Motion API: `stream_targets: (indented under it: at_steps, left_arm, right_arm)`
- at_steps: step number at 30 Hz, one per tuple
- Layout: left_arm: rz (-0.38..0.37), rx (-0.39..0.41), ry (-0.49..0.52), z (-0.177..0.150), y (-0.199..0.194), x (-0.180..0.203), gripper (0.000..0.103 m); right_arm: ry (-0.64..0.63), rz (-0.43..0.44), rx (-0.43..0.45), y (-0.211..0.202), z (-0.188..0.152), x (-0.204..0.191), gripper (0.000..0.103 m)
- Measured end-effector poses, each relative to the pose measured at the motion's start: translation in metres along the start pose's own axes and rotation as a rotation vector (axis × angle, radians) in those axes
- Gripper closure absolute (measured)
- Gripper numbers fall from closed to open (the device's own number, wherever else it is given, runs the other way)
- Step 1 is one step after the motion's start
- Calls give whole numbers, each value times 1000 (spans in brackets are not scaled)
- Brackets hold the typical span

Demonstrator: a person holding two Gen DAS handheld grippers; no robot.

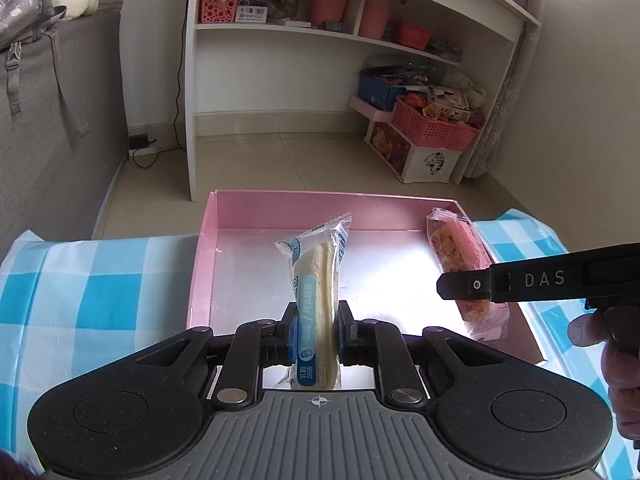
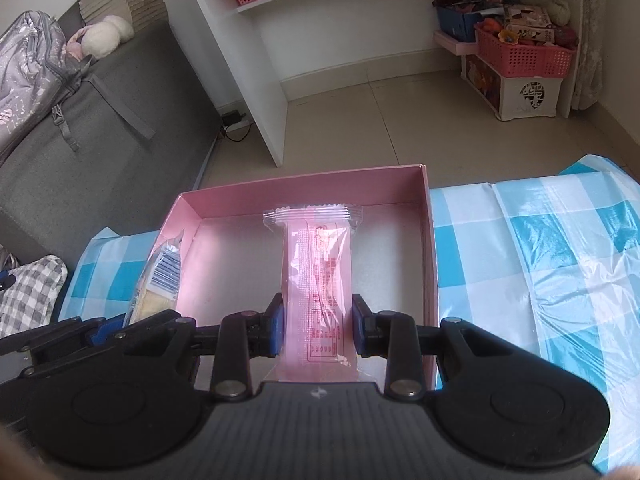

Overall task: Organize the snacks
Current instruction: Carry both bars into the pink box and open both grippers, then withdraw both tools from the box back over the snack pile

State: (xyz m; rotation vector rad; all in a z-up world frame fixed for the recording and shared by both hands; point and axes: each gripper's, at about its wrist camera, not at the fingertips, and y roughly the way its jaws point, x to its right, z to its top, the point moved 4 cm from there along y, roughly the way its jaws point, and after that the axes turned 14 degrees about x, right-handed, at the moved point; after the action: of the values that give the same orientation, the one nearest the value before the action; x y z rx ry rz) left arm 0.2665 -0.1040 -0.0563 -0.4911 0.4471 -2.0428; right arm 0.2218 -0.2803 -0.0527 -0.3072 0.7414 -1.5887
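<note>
A pink open box (image 1: 208, 240) (image 2: 428, 240) with a silvery floor sits on a blue-and-white checked cloth. My left gripper (image 1: 318, 330) is shut on a long blue-and-clear snack pack (image 1: 318, 280) with a pale cake inside, held over the box's near middle. My right gripper (image 2: 318, 328) is shut on a pink wrapped snack bar (image 2: 318, 264), held over the box. In the left wrist view that pink bar (image 1: 456, 252) hangs at the box's right side, with the right gripper's finger (image 1: 472, 285) across it. The blue pack (image 2: 160, 280) shows at the box's left wall in the right wrist view.
The checked cloth (image 1: 92, 280) (image 2: 540, 260) covers the surface on both sides of the box. Beyond lie a tiled floor, a white shelf unit (image 1: 280, 28), a pink basket (image 1: 432, 124) on a storage box, and a grey sofa (image 2: 100, 128) with a bag.
</note>
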Motion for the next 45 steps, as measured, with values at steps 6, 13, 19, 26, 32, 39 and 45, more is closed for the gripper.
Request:
stream_targets:
  at_steps: [6,13,19,26,32,39,45]
  left_arm:
    - [41,-4,42,2,26,-6,87]
    - [59,-3,57,1,39,-11,86]
    - [35,18,51,1,31,-8,42]
    - [21,16,75,4,3,2,28]
    - [1,5,92,2,-30,13,22]
    - [-12,-4,75,-8,-70,21,16]
    - [-11,-11,82,-19,-102,24,11]
  right_arm:
    - [-17,-21,-3,22,4,1,74]
    - [8,-24,0,34,6,7,72]
    - [3,-26,67,21,8,5,27]
    - [15,-2,67,2,9,-1,20]
    - [-8,8,87,-21,8,-6,12]
    - [-1,19,118,-55,-3,-7,3]
    - [-30,-8,129,-76,-17,-10,0]
